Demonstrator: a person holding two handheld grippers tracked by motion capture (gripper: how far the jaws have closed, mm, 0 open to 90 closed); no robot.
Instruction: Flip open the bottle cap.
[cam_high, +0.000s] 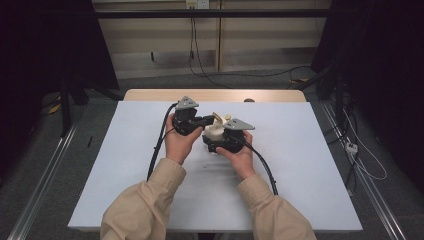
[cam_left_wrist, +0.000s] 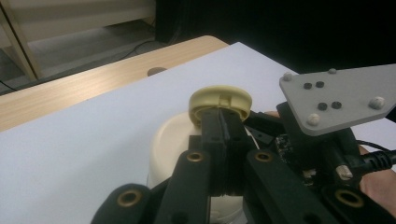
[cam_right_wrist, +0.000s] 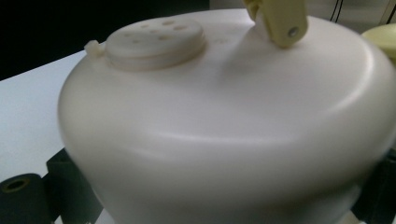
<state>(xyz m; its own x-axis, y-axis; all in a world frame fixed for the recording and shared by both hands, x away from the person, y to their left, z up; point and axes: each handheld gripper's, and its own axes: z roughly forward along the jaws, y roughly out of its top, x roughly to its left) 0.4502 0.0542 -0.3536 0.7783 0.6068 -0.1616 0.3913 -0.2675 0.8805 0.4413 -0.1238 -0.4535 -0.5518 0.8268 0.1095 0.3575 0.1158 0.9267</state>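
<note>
Cream plastic container sits near the middle of the table, somewhat toward its far edge, between both tools. Right gripper clamps the container's rounded body, its jaws out at either flank, probably to hold it steady against twisting. Left gripper has its jaws drawn together on the rim of the yellowish round cap on top, a grip suited to turning or lifting that cap. Perforated disc and hinged tab sit beside it on the top surface.
</note>
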